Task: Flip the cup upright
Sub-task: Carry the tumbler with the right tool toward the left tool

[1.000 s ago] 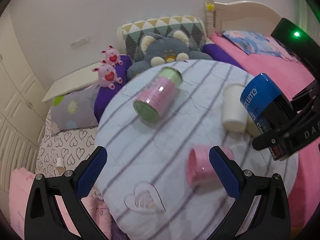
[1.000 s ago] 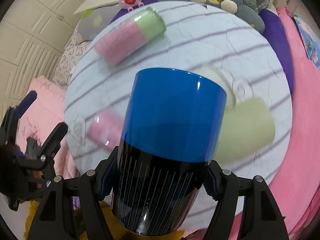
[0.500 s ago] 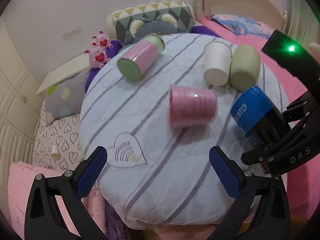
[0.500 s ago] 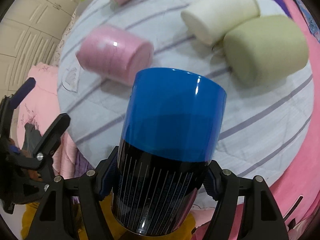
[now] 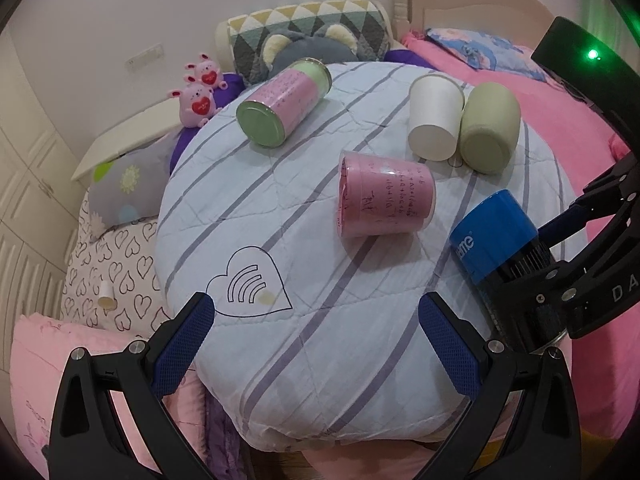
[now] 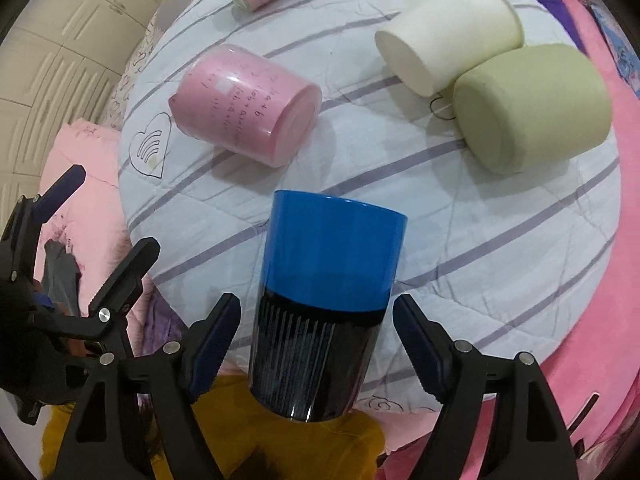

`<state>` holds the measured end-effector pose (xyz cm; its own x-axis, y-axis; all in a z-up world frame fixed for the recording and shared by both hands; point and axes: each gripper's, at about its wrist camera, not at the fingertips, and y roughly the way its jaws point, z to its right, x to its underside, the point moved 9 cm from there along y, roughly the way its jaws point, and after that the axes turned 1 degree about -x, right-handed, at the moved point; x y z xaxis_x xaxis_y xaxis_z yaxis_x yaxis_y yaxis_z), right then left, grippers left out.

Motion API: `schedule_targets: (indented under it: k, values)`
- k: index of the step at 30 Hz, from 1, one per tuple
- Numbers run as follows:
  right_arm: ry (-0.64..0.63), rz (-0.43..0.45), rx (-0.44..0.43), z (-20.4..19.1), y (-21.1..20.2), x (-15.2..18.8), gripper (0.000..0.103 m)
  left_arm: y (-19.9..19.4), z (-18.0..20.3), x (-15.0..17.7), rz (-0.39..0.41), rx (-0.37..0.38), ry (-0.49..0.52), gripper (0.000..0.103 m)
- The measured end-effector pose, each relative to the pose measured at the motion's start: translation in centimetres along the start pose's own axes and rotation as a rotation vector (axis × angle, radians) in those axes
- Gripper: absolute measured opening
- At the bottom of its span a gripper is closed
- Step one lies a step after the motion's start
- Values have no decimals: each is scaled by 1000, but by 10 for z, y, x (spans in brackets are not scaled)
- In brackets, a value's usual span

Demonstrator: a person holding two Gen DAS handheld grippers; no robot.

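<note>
Released now: the right hand-held gripper (image 6: 316,336) has spread its fingers clear of the blue-and-black cup (image 6: 328,300), which sits low centre of the right view, near the edge of the round striped cushion (image 5: 320,320). Whether the cup stands unaided I can't tell. Only "...time" reads on its blue band. Left hand-held gripper (image 5: 316,336) hangs wide open, empty.

A bedroom, with a round striped cushion in the middle of the frame.

The pale wall (image 5: 120,8) fills the upper left; white panelled wardrobe doors (image 5: 24,184) run down the left edge. A cream headboard (image 5: 472,4) stands at upper right above a pink bedspread (image 5: 560,120). A triangle-patterned bolster (image 5: 312,24) lies at top centre, behind the lavender-striped cushion (image 5: 280,208).
</note>
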<state>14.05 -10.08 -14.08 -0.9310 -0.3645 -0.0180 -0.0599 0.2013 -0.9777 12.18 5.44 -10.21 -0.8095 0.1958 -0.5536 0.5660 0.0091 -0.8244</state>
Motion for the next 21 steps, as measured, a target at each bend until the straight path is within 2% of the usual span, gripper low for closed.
schedule_targets:
  k: [11, 21]
  values:
    - [2, 32, -6, 5, -12, 22, 80, -15, 10, -1, 17, -2, -13, 103]
    - [-1, 79, -10, 34, -30, 34, 80, -28, 44, -11, 16, 6, -34, 103]
